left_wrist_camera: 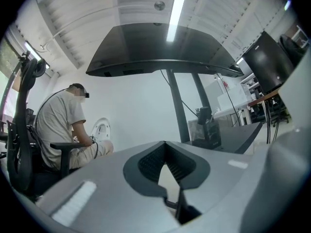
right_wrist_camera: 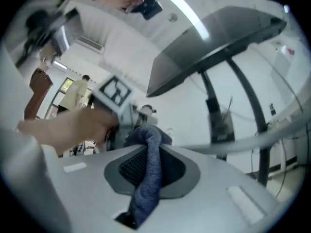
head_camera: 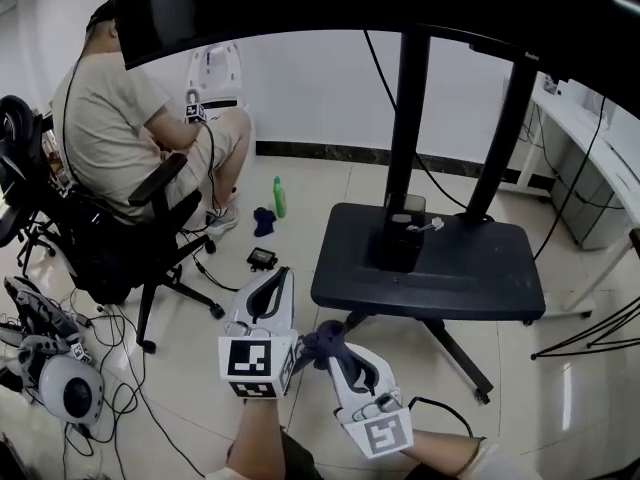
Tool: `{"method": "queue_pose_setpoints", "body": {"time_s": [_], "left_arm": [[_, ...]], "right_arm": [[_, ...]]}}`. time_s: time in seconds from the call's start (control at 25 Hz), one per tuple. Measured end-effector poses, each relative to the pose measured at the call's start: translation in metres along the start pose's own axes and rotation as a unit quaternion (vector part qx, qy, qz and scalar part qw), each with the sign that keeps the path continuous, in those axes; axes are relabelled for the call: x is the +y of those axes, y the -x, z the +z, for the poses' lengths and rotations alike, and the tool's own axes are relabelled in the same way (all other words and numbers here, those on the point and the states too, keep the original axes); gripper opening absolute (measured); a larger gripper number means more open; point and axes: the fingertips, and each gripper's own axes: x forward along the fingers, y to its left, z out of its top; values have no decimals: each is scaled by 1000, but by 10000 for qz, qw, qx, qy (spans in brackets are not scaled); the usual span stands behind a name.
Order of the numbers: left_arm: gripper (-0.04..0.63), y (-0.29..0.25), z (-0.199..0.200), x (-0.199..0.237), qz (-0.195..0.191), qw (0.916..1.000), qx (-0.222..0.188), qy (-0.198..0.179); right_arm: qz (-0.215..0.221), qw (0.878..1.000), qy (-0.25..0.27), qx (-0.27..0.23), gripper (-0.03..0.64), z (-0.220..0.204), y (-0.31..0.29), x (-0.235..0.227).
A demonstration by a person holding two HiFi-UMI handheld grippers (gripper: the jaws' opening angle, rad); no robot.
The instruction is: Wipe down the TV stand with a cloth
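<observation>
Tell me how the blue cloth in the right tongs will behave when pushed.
The blue cloth droops limply from the right tongs, so it is probably floppy and light. Its fuzzy weave likely grips rather than slides, so it may bunch when pushed.

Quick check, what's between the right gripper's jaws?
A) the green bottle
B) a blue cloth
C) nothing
B: the right gripper view shows the right gripper with its jaws clamped on a blue cloth, which bunches above the jaw tips and hangs down below them.
</observation>
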Motion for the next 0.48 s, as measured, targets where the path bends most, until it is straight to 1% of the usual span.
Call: {"method": "queue_pose_setpoints", "body": {"time_s": [0.08, 0.12, 0.16, 0.2, 0.24, 0.28, 0.32, 0.48], "left_arm": [[97, -4, 9, -13, -77, 9999, -89, -56], [97, -7, 14, -22, -129, 9998, -133, -60], [97, -9, 18, -32, -192, 9996, -184, -39], [97, -12, 23, -43, -277, 9993, -245, -3], [97, -16, 29, -57, -385, 9988, -312, 35], [97, -19, 34, -71, -510, 9979, -383, 66], [97, -21, 39, -86, -638, 9969, -450, 90], [97, -30, 50, -147, -1135, 9915, -564, 304]], "right_arm": [[-75, 9992, 370, -126, 51, 53, 31, -22], [-166, 9976, 547, -379, 51, 77, 44, -33], [-318, 9939, 672, -809, 51, 102, 57, -44], [-527, 9872, 748, -1304, 51, 127, 70, -56], [-758, 9802, 795, -1648, 51, 146, 84, -68], [-975, 9757, 829, -1777, 51, 156, 98, -80], [-1166, 9734, 848, -1779, 51, 162, 111, -93], [-1756, 9678, 914, -1556, 51, 169, 158, -136]]}}
